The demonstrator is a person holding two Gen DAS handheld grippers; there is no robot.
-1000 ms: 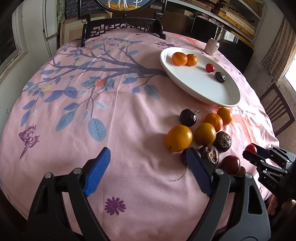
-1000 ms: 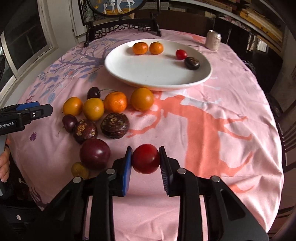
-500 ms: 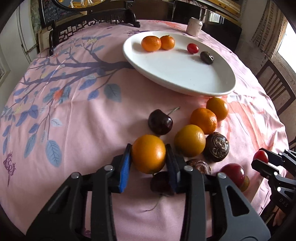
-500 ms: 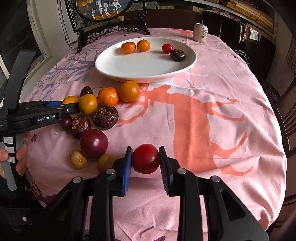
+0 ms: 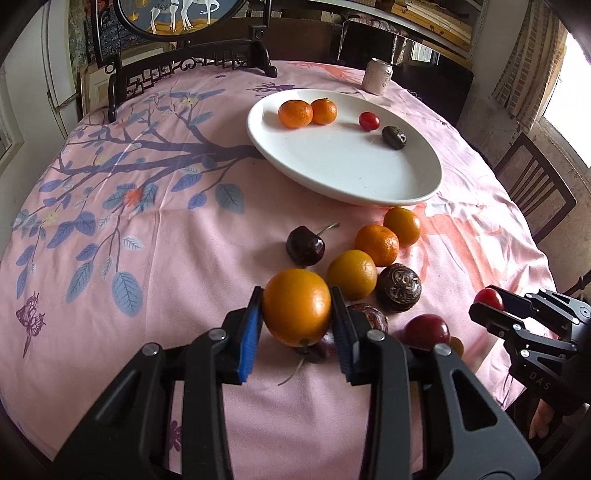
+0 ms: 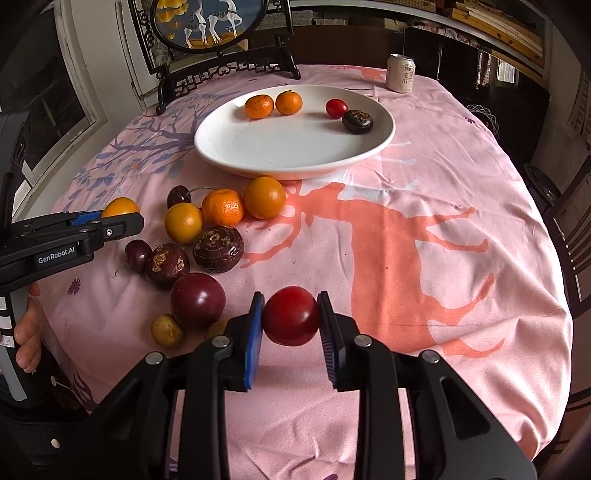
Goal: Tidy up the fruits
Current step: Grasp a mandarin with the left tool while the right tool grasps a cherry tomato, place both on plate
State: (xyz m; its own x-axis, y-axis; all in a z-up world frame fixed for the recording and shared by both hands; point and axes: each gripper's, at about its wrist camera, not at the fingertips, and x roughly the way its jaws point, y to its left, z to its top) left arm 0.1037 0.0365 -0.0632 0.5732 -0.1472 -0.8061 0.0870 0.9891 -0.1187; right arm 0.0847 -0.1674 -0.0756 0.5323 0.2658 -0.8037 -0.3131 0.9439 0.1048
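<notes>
My left gripper [image 5: 297, 308] is shut on an orange [image 5: 296, 306] and holds it just above the pink cloth, over a dark cherry. My right gripper [image 6: 290, 315] is shut on a small red fruit [image 6: 290, 315], lifted off the cloth. A white oval plate [image 5: 332, 177] at the back holds two tangerines [image 5: 294, 113], a small red fruit [image 5: 369, 121] and a dark wrinkled fruit [image 5: 393, 137]. Loose on the cloth lie several oranges [image 6: 264, 196], a stemmed cherry [image 5: 305, 246], wrinkled passion fruits [image 6: 218, 248], a plum [image 6: 197, 299] and small yellowish fruits [image 6: 167, 329].
A drink can [image 6: 400, 72] stands behind the plate. A dark carved stand with a round picture [image 6: 210, 24] rises at the table's far edge. Wooden chairs [image 5: 535, 188] flank the right side. A person's hand [image 6: 26, 339] grips the left tool.
My left gripper moved right to the fruit pile, shut on the orange and raised it a little. The right gripper kept its red fruit and stayed nearly in place.
</notes>
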